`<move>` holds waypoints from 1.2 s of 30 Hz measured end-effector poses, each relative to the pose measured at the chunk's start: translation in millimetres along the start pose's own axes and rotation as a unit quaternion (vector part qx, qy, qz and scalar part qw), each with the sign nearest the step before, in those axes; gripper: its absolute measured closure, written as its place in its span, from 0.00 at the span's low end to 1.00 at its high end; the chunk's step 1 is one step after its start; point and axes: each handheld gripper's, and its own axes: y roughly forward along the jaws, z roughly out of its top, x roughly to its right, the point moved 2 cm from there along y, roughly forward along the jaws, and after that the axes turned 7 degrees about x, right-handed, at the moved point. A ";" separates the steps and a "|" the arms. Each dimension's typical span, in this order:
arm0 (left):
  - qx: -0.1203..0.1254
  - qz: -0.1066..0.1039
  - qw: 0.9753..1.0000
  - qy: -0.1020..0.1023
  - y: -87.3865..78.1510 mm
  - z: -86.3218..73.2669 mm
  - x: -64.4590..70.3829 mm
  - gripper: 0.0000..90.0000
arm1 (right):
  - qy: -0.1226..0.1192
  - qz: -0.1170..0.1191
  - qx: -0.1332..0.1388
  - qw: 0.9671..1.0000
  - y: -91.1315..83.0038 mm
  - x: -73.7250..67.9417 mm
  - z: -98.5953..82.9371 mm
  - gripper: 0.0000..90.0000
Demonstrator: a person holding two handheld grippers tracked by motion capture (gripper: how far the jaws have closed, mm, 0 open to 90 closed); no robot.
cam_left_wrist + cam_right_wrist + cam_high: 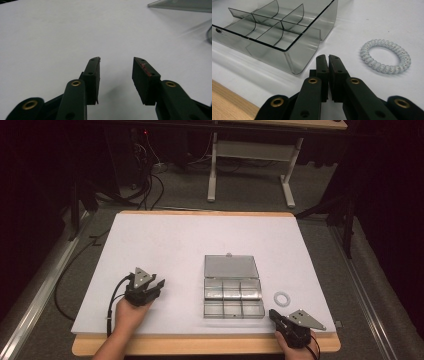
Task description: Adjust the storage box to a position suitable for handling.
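With its jaws pressed together and empty, the right gripper (328, 58) sits just short of the hair tie (385, 56), while the left gripper (116, 66) waits wide, both poised to start.

- left of the right gripper (328, 60) jaws, the compartment box (274, 37) runs off the picture's left and top edges.
- far right of the left gripper (116, 65) jaws, the box lid (182, 5) is cut by the top edge.
- in the high view, the hair ring's (282, 298) coils are too small to tell.
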 end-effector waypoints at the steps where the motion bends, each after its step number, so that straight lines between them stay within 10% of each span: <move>1: -0.001 0.006 1.000 0.003 -2.3 -1.7 -4.8 0.64 | 0.000 -0.001 0.000 1.000 -0.2 0.6 0.1 0.96; 7: 0.005 0.005 1.000 -0.024 -6.9 -14.4 -18.9 0.59 | 0.001 -0.014 0.005 1.000 -2.9 5.8 2.5 0.94; 36: 0.006 -0.035 0.999 -0.010 -7.4 -15.3 -16.6 0.42 | 0.031 -0.101 -0.054 0.993 12.3 56.8 36.9 0.79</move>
